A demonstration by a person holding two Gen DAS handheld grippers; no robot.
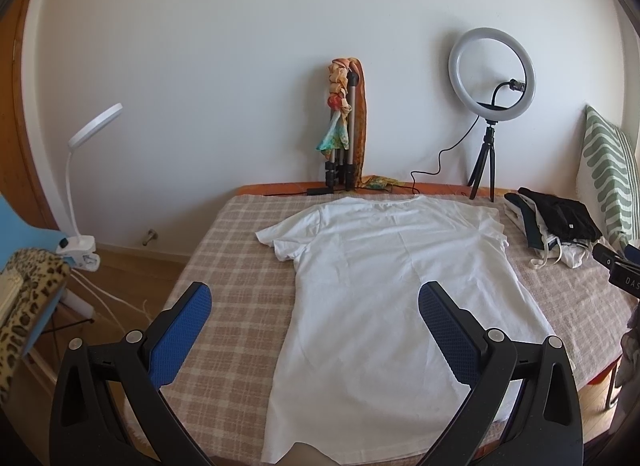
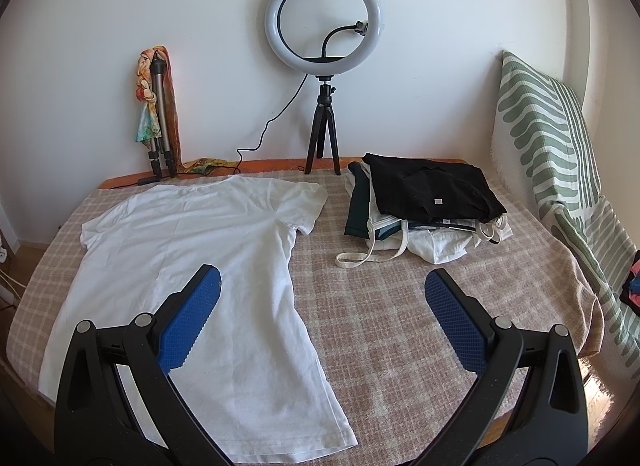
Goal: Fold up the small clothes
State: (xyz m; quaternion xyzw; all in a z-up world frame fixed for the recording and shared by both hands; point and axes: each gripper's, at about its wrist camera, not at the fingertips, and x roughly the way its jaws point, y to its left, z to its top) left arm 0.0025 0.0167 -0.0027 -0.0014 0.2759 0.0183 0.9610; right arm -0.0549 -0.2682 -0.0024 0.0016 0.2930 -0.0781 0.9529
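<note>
A white T-shirt (image 1: 384,290) lies spread flat on the checked bedspread (image 1: 224,234), neck toward the wall, both sleeves out. My left gripper (image 1: 314,294) hovers open above the shirt's lower left part, blue pads wide apart and holding nothing. In the right wrist view the same T-shirt (image 2: 192,266) fills the left half. My right gripper (image 2: 322,282) hangs open over the shirt's right side seam and the bare bedspread (image 2: 400,326), with nothing between its fingers. The right gripper's black body (image 1: 620,270) shows at the right edge of the left wrist view.
A pile of folded clothes (image 2: 424,205), black on top, sits at the back right. A ring light on a tripod (image 2: 324,65), a folded tripod with scarves (image 2: 158,113), a cable and a striped cushion (image 2: 552,153) line the wall. A clip lamp (image 1: 84,185) stands left of the bed.
</note>
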